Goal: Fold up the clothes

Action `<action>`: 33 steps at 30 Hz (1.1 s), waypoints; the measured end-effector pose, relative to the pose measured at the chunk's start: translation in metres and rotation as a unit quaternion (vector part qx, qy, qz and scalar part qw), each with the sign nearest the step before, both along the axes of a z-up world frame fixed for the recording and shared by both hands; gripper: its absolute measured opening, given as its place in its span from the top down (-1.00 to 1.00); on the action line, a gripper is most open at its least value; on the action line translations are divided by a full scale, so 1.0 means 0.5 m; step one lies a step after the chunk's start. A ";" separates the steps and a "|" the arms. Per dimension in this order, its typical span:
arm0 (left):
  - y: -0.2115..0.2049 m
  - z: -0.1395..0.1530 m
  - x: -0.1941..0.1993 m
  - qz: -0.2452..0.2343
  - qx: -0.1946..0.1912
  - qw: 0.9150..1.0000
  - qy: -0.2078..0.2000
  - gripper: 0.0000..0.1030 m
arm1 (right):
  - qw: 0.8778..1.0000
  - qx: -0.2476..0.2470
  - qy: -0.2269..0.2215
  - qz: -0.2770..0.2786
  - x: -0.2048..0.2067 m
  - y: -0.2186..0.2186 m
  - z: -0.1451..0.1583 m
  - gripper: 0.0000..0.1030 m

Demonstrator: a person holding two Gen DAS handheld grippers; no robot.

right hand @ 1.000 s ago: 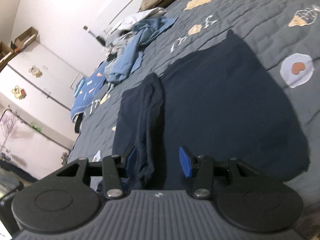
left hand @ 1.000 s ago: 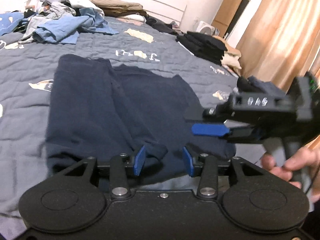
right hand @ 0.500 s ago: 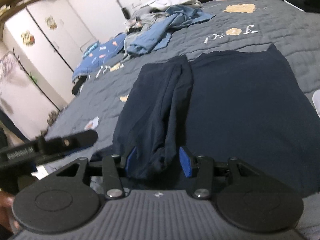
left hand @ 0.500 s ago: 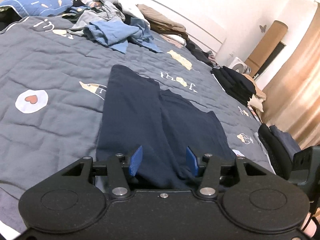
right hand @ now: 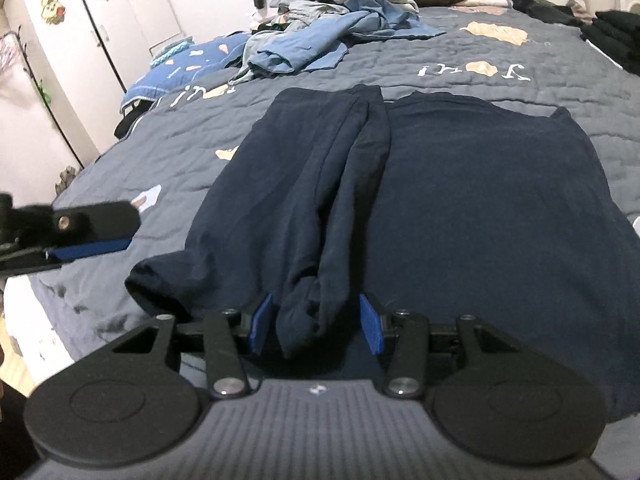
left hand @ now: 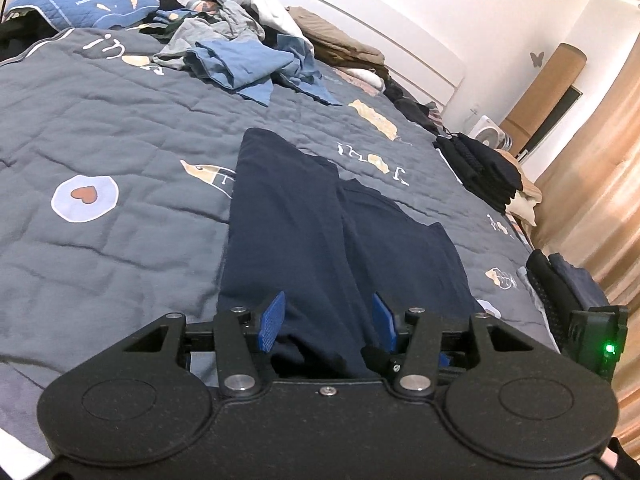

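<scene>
Right wrist view, navy garment [right hand: 460,200] on quilt, right tool [right hand: 316,324] open astride its fold

My left hand-held gripper [left hand: 326,326] was black with blue pads [left hand: 272,322]. Shirt [left hand: 304,232] dark navy, plain. Quilt [left hand: 120,128] grey-blue with cartoon prints and a heart patch [left hand: 85,198]. Clothes pile [right hand: 332,36] light blue, grey.

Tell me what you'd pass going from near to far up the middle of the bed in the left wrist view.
Left gripper → navy garment → bare quilt → pile of blue and grey clothes → white headboard.
</scene>
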State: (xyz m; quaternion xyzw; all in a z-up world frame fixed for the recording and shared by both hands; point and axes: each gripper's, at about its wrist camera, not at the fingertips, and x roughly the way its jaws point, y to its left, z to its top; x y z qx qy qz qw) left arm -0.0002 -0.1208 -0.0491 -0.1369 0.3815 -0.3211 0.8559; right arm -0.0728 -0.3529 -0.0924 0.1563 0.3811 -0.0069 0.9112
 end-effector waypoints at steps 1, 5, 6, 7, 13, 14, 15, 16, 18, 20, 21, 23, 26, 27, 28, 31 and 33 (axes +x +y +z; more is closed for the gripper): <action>0.001 0.000 0.000 0.000 0.001 1.000 0.000 0.07 | 1.000 0.003 0.000 -0.001 0.002 -0.002 -0.001 0.19; 0.005 0.002 -0.002 0.001 0.002 1.000 -0.002 0.07 | 1.000 0.026 -0.009 -0.011 0.004 -0.009 0.000 0.59; 0.006 0.003 -0.002 0.001 0.002 1.000 -0.002 0.07 | 0.999 0.037 -0.015 -0.016 0.002 -0.012 0.002 0.65; 0.008 0.004 -0.002 0.002 0.002 1.000 -0.003 0.07 | 0.998 0.051 -0.025 -0.023 -0.001 -0.019 0.007 0.71; 0.012 0.005 0.000 0.005 0.001 1.000 -0.004 0.07 | 0.983 0.154 -0.079 -0.061 -0.024 -0.068 0.033 0.75; 0.011 0.006 0.000 0.005 0.002 1.000 -0.004 0.07 | 0.980 0.165 -0.086 -0.067 -0.028 -0.075 0.036 0.75; 0.009 0.006 -0.001 0.004 0.003 1.000 -0.005 0.07 | 0.977 0.176 -0.093 -0.072 -0.031 -0.082 0.040 0.75; 0.007 0.007 -0.001 0.003 0.005 1.000 -0.007 0.07 | 0.975 0.185 -0.098 -0.077 -0.034 -0.090 0.043 0.75; 0.002 0.007 -0.004 -0.003 0.015 1.000 -0.015 -0.01 | 0.971 0.196 -0.106 -0.089 -0.040 -0.105 0.048 0.75; -0.007 0.009 -0.012 -0.016 0.031 0.999 -0.030 -0.10 | 0.967 0.204 -0.111 -0.100 -0.046 -0.121 0.052 0.75; -0.013 0.011 -0.018 -0.026 0.041 0.998 -0.042 -0.13 | 0.966 0.207 -0.114 -0.106 -0.049 -0.129 0.055 0.75; -0.029 0.013 -0.035 -0.050 0.068 0.994 -0.072 -0.14 | 0.963 0.212 -0.119 -0.115 -0.058 -0.144 0.061 0.75; -0.054 0.010 -0.061 -0.082 0.106 0.985 -0.109 -0.17 | 0.960 0.215 -0.129 -0.127 -0.071 -0.162 0.070 0.75; -0.062 0.006 -0.066 -0.089 0.114 0.983 -0.111 -0.18 | 0.959 0.216 -0.132 -0.131 -0.077 -0.168 0.072 0.75; -0.069 0.002 -0.070 -0.096 0.121 0.982 -0.112 -0.18 | 0.957 0.216 -0.136 -0.135 -0.083 -0.174 0.075 0.75; -0.094 -0.010 -0.084 -0.110 0.150 0.974 -0.129 -0.18 | 0.954 0.217 -0.143 -0.149 -0.101 -0.196 0.081 0.75; -0.110 -0.017 -0.095 -0.124 0.169 0.967 -0.142 -0.18 | 0.951 0.219 -0.147 -0.160 -0.117 -0.214 0.083 0.75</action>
